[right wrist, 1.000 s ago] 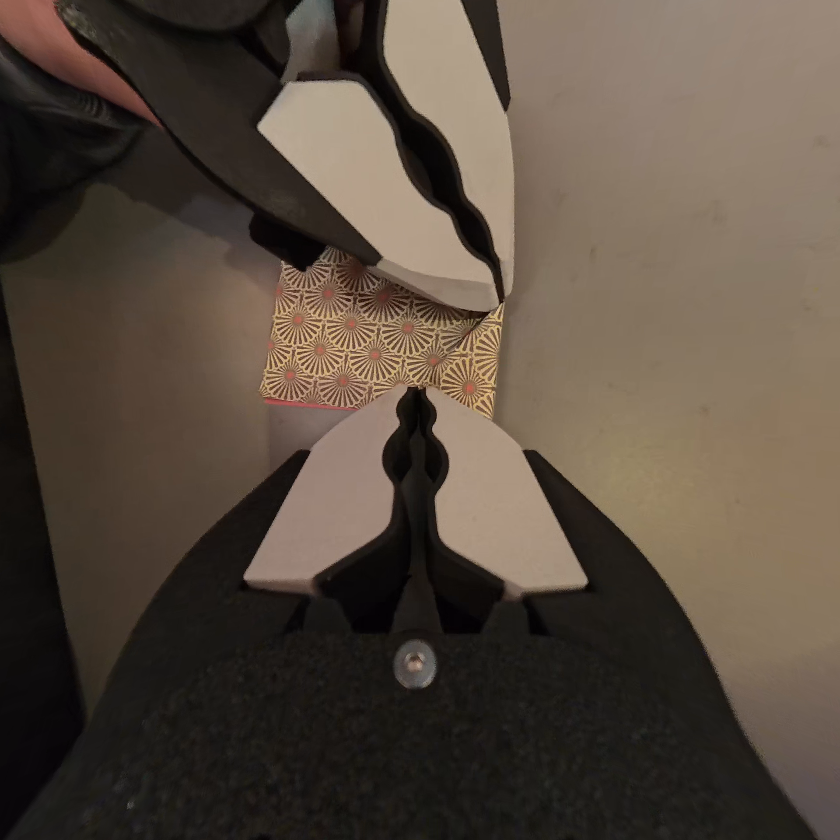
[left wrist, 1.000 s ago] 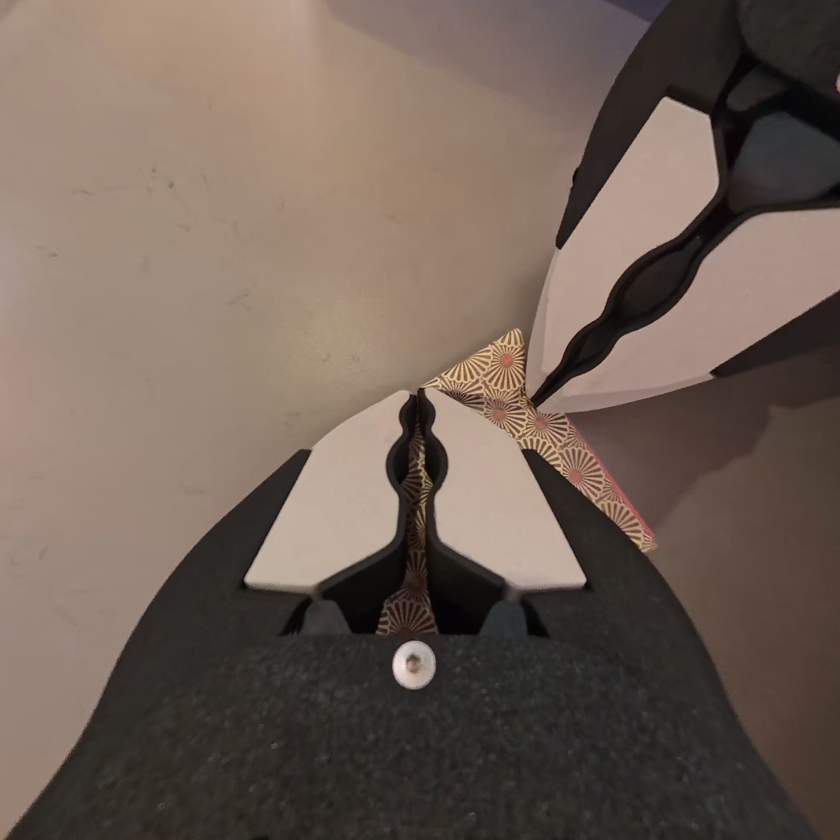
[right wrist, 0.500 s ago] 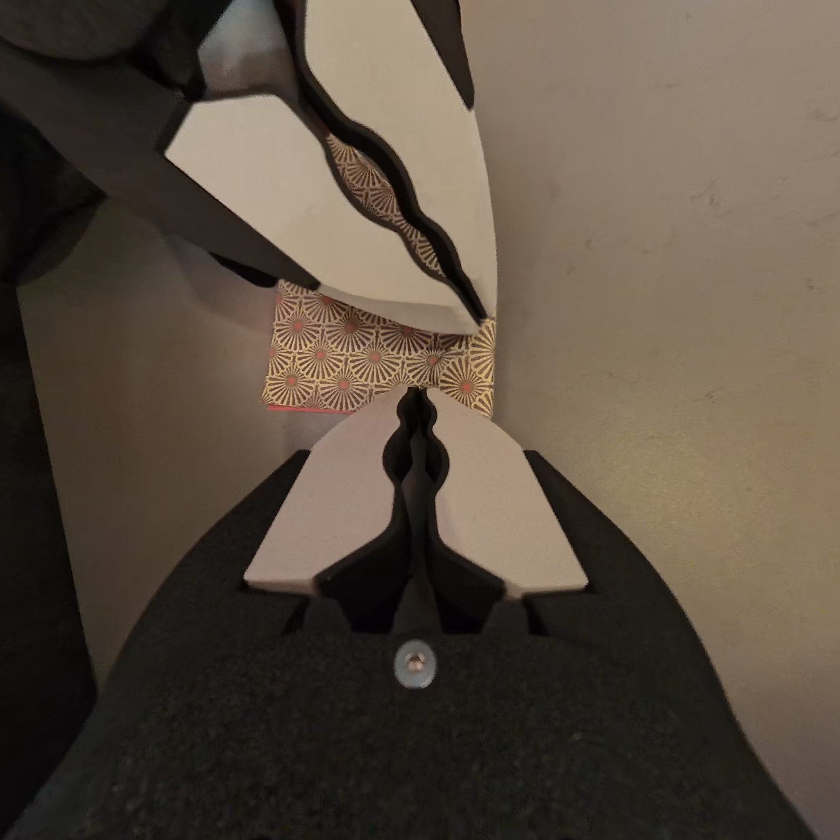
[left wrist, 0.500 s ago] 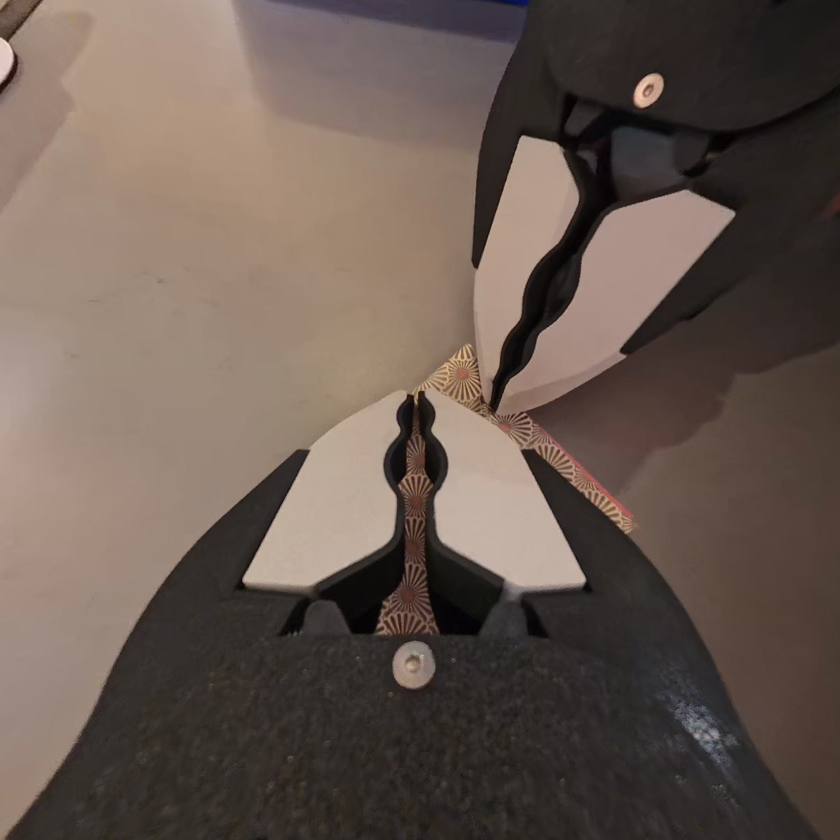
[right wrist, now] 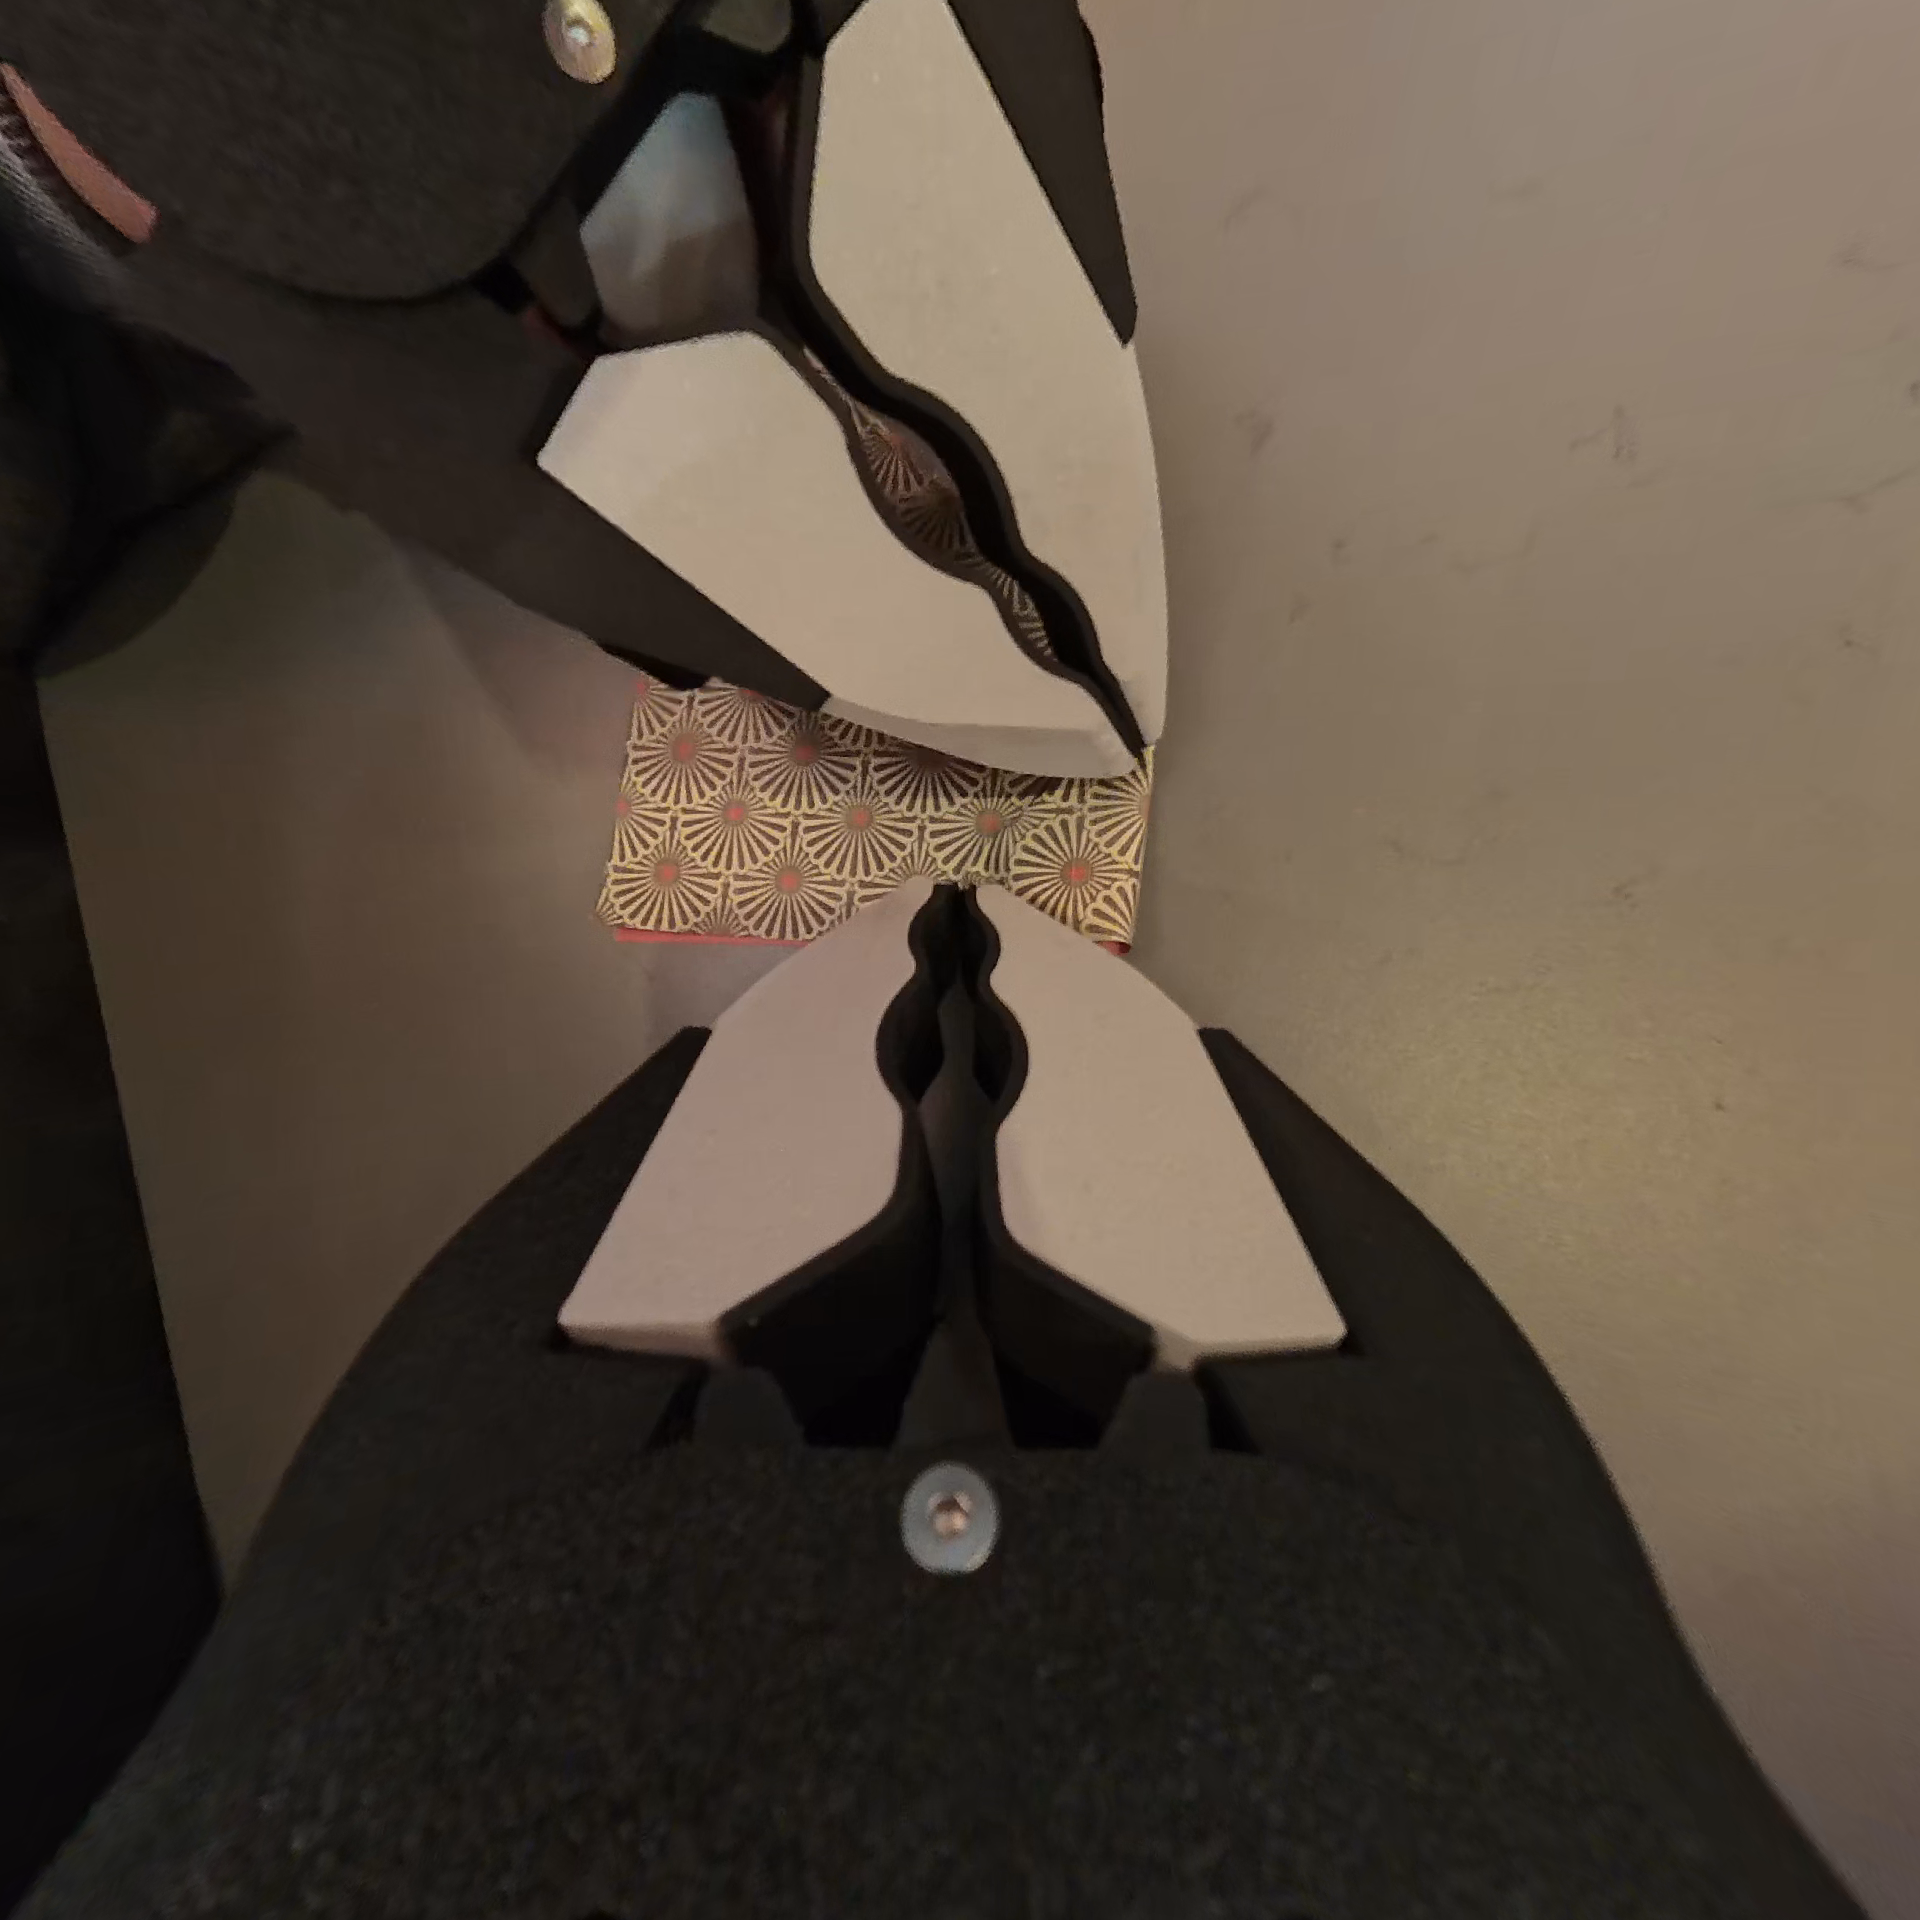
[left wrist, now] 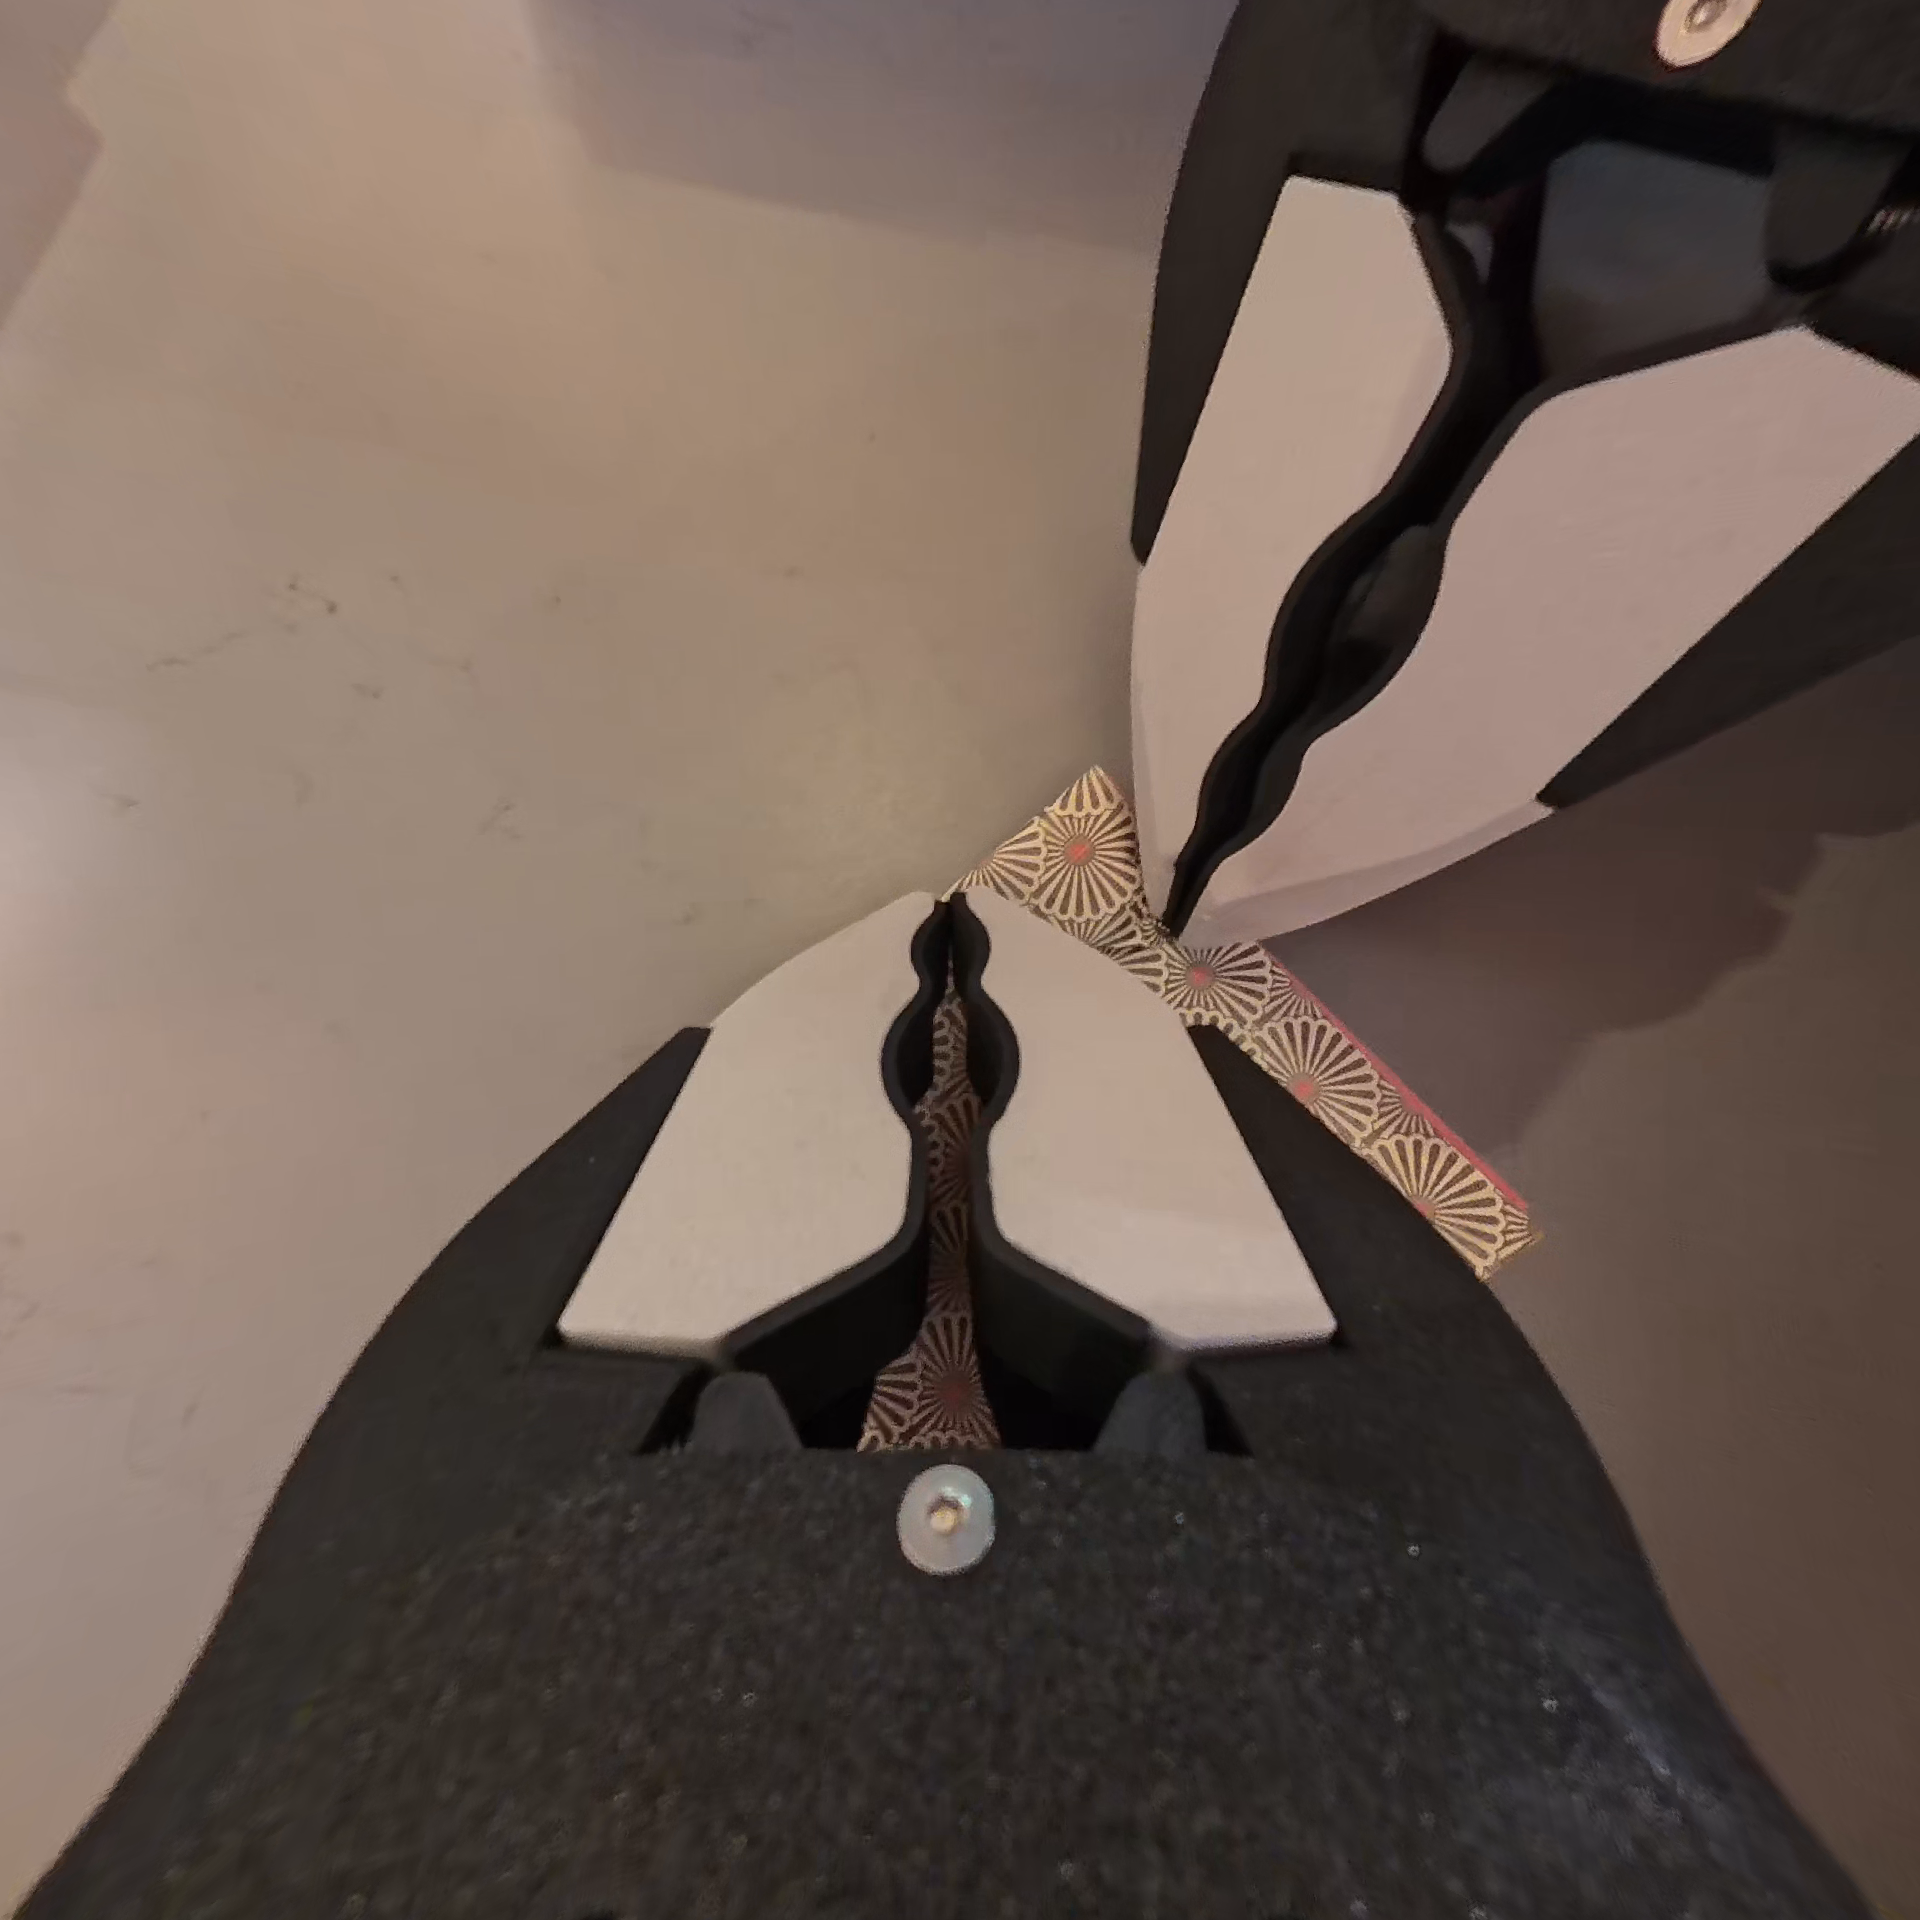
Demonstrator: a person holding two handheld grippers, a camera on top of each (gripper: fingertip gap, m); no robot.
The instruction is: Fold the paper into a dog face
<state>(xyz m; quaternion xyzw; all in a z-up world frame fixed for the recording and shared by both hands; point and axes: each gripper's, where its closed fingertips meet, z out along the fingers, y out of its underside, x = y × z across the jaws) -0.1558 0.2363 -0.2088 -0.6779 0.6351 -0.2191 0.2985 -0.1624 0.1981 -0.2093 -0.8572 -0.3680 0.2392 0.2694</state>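
The paper (left wrist: 1340, 1081) is gold with a dark flower pattern and a pink underside, and lies folded on the beige table (left wrist: 520, 623). My left gripper (left wrist: 951, 914) is shut, and patterned paper shows in the gap between its fingers. In the right wrist view the paper (right wrist: 831, 831) is a narrow strip, and the left gripper (right wrist: 1127, 732) hangs over its far edge, gripping a fold. My right gripper (right wrist: 951, 899) is shut with nothing between its fingers, its tips touching the paper's near edge. It comes down from the upper right in the left wrist view (left wrist: 1184, 904).
Bare beige table (right wrist: 1507, 623) lies to the right of the paper. A person's dark sleeve (right wrist: 62, 935) fills the left edge of the right wrist view. The two grippers' tips are close together over the paper.
The left gripper has swung and tilted while holding its fold, and now covers more of the paper. The right gripper's tips stay at the paper's edge.
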